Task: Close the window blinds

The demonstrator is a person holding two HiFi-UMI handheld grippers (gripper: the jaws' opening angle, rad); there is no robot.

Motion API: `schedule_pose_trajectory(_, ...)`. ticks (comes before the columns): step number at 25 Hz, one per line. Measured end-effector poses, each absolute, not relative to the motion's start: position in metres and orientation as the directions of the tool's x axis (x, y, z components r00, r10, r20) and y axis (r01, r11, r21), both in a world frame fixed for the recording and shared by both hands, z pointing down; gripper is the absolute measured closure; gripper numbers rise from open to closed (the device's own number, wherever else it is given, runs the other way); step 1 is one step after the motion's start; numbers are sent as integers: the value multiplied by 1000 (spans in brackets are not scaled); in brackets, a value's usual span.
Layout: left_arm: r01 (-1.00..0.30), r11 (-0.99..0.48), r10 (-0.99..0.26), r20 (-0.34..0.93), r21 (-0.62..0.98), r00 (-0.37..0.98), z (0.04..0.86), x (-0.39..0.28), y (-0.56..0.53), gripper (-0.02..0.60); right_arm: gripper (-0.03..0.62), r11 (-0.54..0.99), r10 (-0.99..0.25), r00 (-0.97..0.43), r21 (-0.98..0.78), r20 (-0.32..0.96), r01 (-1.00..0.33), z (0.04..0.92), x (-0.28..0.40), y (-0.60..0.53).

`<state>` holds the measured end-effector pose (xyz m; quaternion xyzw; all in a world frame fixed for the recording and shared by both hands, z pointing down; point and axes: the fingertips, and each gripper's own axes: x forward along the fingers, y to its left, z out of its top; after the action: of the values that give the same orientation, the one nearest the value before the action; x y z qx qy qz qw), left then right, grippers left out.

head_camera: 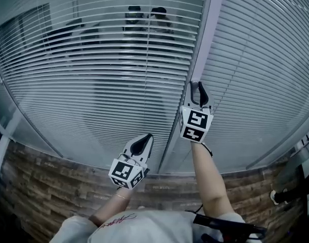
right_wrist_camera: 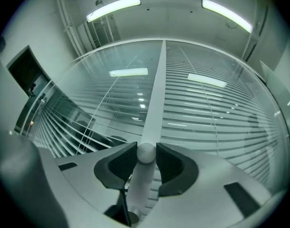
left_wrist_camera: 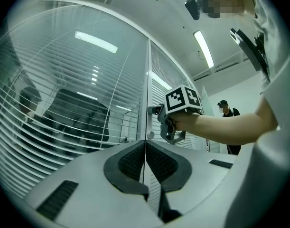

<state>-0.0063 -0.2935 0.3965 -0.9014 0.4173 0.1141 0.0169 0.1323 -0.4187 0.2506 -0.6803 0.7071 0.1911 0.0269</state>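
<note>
— Where is the knob?
— One round knob [right_wrist_camera: 145, 152], seated on the upright frame post [head_camera: 196, 44], is clamped between the pads of the right tool [head_camera: 199, 92], dead ahead.
— What else is counted?
— Two blinds, hung either side of the post: a left blind [head_camera: 93, 70], seen through, and a right blind [head_camera: 265, 49]. The left tool [head_camera: 140, 145] is held shut, empty, lower-left of the post.

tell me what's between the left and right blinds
A pale vertical frame post with a round knob on it, which the right hand-held gripper grips between its jaws. The right gripper view shows this clearest.
</note>
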Motion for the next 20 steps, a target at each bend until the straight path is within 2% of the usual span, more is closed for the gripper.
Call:
schedule_pose_trajectory(4,-755,-653,-746,-221,63,627,396,-6,-292,563,462,-105,-950,-109,630,-291,-770,250,123,-417)
schedule_pose_trajectory(20,-746,-663,-737,-220,55,639,397,5,-293,563,462,-90,-928,-303,917,-219,-388,262,119,-421)
